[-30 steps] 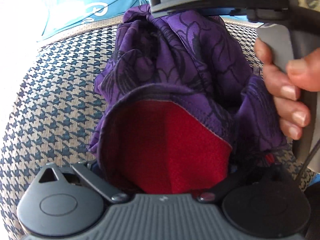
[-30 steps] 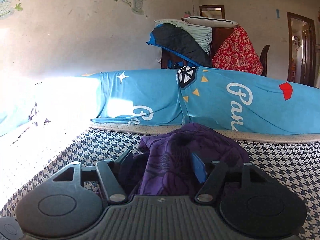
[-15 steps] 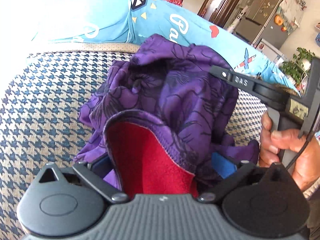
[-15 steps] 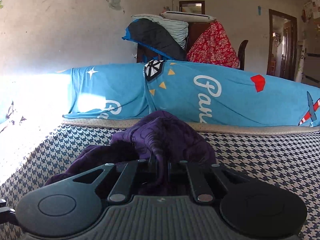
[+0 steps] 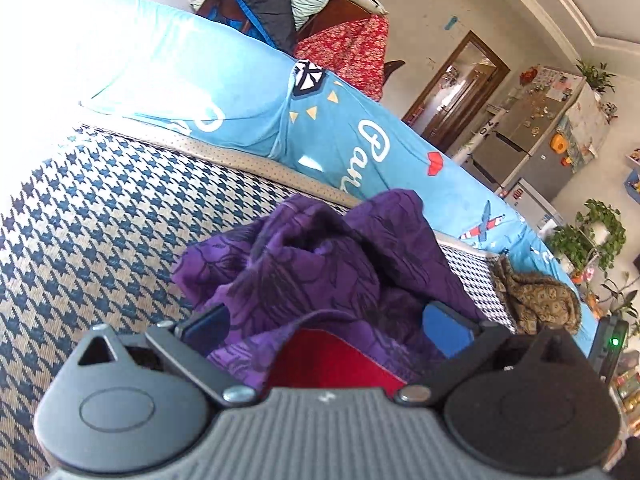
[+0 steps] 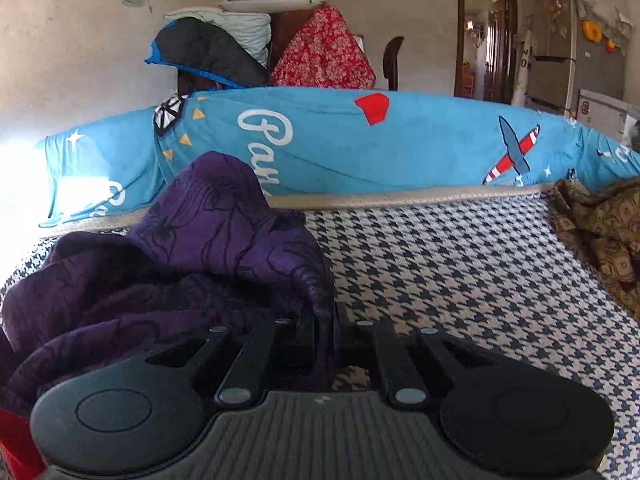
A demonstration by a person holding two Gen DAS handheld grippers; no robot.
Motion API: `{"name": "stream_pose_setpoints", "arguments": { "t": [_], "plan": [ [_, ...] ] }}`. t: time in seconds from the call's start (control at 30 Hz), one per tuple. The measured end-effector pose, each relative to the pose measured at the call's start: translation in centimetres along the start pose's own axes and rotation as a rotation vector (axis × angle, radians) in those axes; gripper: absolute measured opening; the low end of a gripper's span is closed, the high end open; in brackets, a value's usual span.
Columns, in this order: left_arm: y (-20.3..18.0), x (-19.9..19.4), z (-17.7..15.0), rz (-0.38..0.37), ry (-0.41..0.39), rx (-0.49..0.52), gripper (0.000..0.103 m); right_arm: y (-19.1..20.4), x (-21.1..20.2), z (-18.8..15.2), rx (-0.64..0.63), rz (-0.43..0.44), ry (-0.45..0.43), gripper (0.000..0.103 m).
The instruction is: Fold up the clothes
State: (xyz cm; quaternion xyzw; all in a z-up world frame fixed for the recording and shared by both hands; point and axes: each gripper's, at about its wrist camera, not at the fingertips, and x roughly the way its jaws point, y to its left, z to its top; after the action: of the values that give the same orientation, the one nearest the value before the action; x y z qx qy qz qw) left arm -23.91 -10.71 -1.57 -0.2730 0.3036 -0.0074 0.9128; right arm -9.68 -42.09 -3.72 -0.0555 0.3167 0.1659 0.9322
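A crumpled purple garment (image 5: pixel 320 256) with a black flower print and a red lining (image 5: pixel 324 360) lies on the houndstooth surface (image 5: pixel 100 220). My left gripper (image 5: pixel 326 324) is open, its blue pads (image 5: pixel 446 330) wide apart on either side of the bunched cloth and lining. In the right wrist view the same purple garment (image 6: pixel 192 248) is heaped to the left. My right gripper (image 6: pixel 326 322) is shut on a pinched fold at the heap's right edge. A sliver of the red lining (image 6: pixel 12 440) shows at the lower left.
A rolled blue bedcover (image 6: pixel 360 148) with white lettering runs along the far edge of the surface. A brown patterned garment (image 6: pixel 600 232) lies crumpled at the right end, also visible as a brown heap (image 5: pixel 536 300). Piled bedding (image 6: pixel 224 48), a doorway and a fridge stand behind.
My right gripper went from open to shut on a fold of the purple garment. The left view has tilted up and away, so the right gripper and hand are out of it.
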Motion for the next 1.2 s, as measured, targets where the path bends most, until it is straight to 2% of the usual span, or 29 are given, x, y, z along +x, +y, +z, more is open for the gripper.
{"name": "stream_pose_setpoints", "arguments": {
  "t": [0.13, 0.23, 0.3, 0.33, 0.47, 0.63, 0.8, 0.87, 0.93, 1.03, 1.1, 1.2],
  "plan": [
    [-0.5, 2.3, -1.2, 0.068, 0.078, 0.047, 0.103, -1.8, 1.1, -1.3, 0.007, -0.019, 0.132, 0.007],
    [-0.9, 4.0, -2.1, 0.118, 0.137, 0.082, 0.103, -2.6, 0.1, -1.1, 0.027, 0.005, 0.088, 0.019],
    [-1.1, 5.2, -2.8, 0.152, 0.176, 0.105, 0.103, -3.2, -0.7, -0.9, 0.041, 0.024, 0.049, 0.04],
    [-1.2, 5.7, -3.1, 0.169, 0.195, 0.117, 0.103, -3.4, -1.0, -0.8, 0.049, 0.033, 0.03, 0.042],
    [-2.2, 6.6, -4.3, 0.21, 0.23, 0.193, 0.103, -3.6, -1.9, 0.2, 0.074, 0.083, -0.037, 0.045],
    [-3.7, 6.6, -5.9, 0.243, 0.242, 0.309, 0.103, -3.0, -2.8, 1.5, 0.036, 0.087, -0.109, 0.051],
    [-4.1, 6.2, -6.4, 0.238, 0.26, 0.337, 0.103, -5.0, -3.5, 2.6, 0.113, 0.078, -0.148, 0.057],
    [-4.2, 6.1, -6.7, 0.235, 0.265, 0.344, 0.103, -5.4, -3.4, 2.8, 0.131, 0.101, -0.15, 0.057],
    [-4.2, 6.0, -6.9, 0.233, 0.269, 0.352, 0.103, -5.0, -3.2, 2.8, 0.115, 0.134, -0.142, 0.057],
    [-4.4, 5.7, -7.3, 0.23, 0.27, 0.371, 0.103, -2.7, -2.4, 2.7, 0.021, 0.183, -0.136, 0.06],
    [-4.5, 5.5, -7.5, 0.228, 0.271, 0.381, 0.103, -0.9, -1.9, 2.6, -0.051, 0.21, -0.141, 0.071],
    [-4.5, 5.2, -7.6, 0.222, 0.273, 0.381, 0.103, 1.8, -0.9, 2.6, -0.151, 0.242, -0.138, 0.077]
  ]
}}
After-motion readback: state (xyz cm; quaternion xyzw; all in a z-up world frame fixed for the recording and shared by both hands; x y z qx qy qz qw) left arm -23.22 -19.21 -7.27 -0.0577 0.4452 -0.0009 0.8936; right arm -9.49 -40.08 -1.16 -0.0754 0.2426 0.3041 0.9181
